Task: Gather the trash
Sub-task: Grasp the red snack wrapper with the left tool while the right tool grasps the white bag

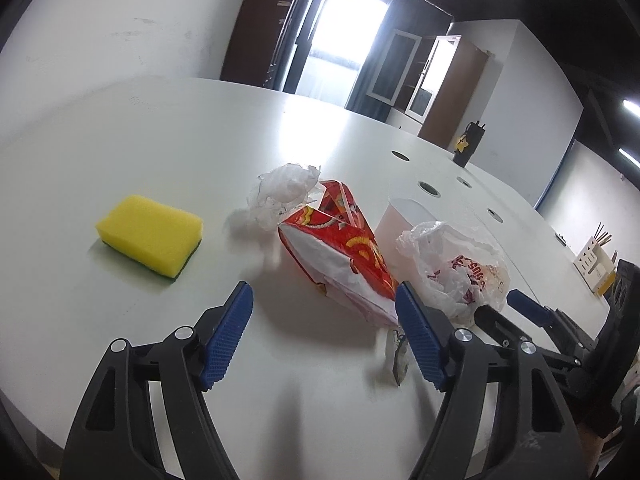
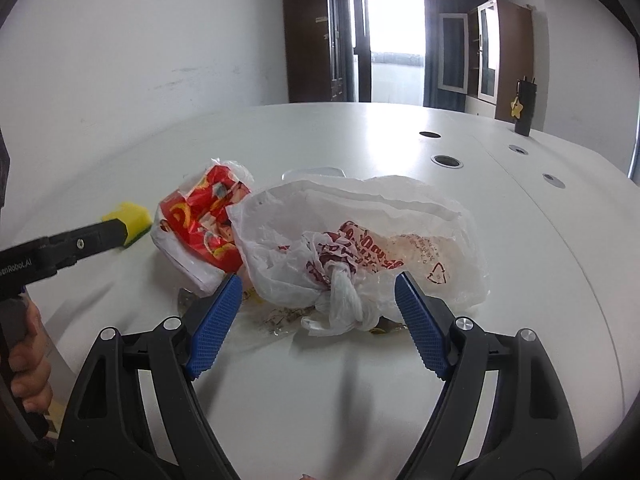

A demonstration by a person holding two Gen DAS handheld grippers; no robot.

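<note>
Now you angle both grippers down at the table: left gripper (image 1: pixel 324 300) and right gripper (image 2: pixel 318 292) gape empty before the red carton (image 1: pixel 340 248) and knotted plastic bag (image 2: pixel 360 256).

Your left gripper (image 1: pixel 324 308) and right gripper (image 2: pixel 318 298) look alike: black plastic arms with triangular cut-outs, round silver pivot pins, and blue pads (image 1: pixel 228 334) ribbed in a fine grid. Seen from the right wrist, the left tool's black body carries white lettering and a small screw.
</note>
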